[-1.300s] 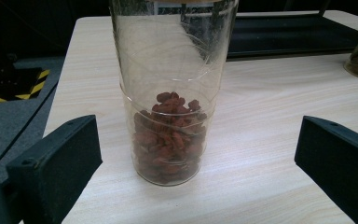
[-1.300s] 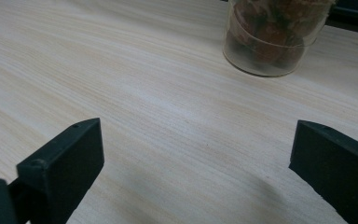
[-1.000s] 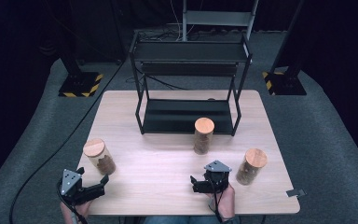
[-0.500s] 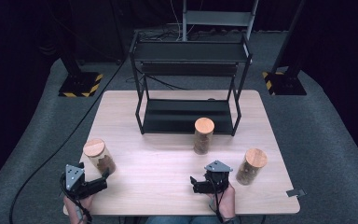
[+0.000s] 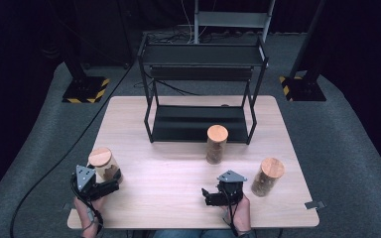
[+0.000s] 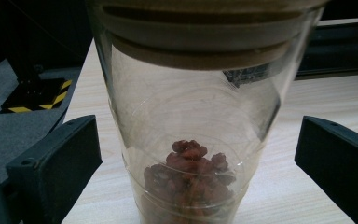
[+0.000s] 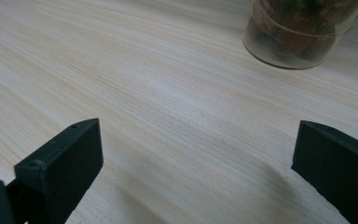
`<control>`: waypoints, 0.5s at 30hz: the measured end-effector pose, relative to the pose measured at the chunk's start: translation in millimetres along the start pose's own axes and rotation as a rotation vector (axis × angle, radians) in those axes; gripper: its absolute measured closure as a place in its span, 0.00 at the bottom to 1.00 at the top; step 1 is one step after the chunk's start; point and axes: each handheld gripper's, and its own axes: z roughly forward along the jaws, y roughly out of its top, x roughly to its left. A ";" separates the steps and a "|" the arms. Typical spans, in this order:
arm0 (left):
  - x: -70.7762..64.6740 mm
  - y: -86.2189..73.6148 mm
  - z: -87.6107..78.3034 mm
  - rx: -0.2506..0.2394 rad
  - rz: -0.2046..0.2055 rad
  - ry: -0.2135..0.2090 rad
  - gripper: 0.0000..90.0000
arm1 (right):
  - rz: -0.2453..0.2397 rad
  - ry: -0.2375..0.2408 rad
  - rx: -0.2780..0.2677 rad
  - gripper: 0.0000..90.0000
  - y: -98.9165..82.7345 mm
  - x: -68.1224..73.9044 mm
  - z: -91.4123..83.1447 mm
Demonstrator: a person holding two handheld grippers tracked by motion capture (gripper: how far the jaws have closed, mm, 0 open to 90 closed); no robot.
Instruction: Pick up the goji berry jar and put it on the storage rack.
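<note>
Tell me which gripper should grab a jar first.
Left. The left gripper is open with the left jar already between its jaws. The right gripper is open over bare table, with a jar base ahead.

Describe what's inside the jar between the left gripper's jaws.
The jar holds a small heap of reddish-brown pieces at its bottom, empty above. The wooden lid hides its mouth.
</note>
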 end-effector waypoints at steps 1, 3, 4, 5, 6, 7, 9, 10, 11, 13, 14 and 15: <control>0.0 0.0 0.0 0.000 0.000 0.000 0.00 | -0.001 0.000 0.000 0.01 0.0 0.0 -0.1; 0.1 -0.9 2.1 0.000 -0.005 0.005 0.00 | -0.001 -0.003 -0.001 0.01 -0.1 0.1 -0.3; 0.3 -1.2 3.2 0.003 -0.005 0.005 0.00 | -0.001 -0.003 -0.001 0.01 -0.1 0.1 -0.3; 0.0 -1.8 5.8 0.009 -0.001 0.003 0.00 | -0.002 -0.005 0.000 0.01 -0.1 0.3 -0.3; -0.2 -2.1 7.0 0.010 0.000 0.001 0.00 | -0.002 -0.005 0.001 0.01 -0.1 0.3 -0.1; -0.2 -2.3 7.8 0.012 0.001 0.000 0.00 | -0.004 -0.003 0.003 0.01 0.0 0.3 0.2; 0.0 -2.6 8.8 0.012 -0.003 0.000 0.00 | -0.006 -0.003 0.005 0.01 0.1 0.4 0.4; 0.4 -2.4 9.3 0.011 -0.007 -0.002 0.00 | -0.008 -0.002 0.006 0.01 0.1 0.5 0.5; 0.4 -2.4 9.3 0.011 -0.007 -0.002 0.00 | -0.009 -0.002 0.006 0.01 0.1 0.7 0.5; 0.0 -1.4 11.3 0.024 -0.008 0.000 0.00 | -0.012 -0.004 0.005 0.01 0.0 1.2 0.3; -0.2 -1.5 11.4 0.021 -0.010 -0.001 0.00 | -0.013 -0.003 0.006 0.01 0.0 1.2 0.4; -0.5 -1.6 11.2 0.014 -0.016 -0.002 0.03 | -0.012 -0.002 0.007 0.01 0.1 1.1 0.5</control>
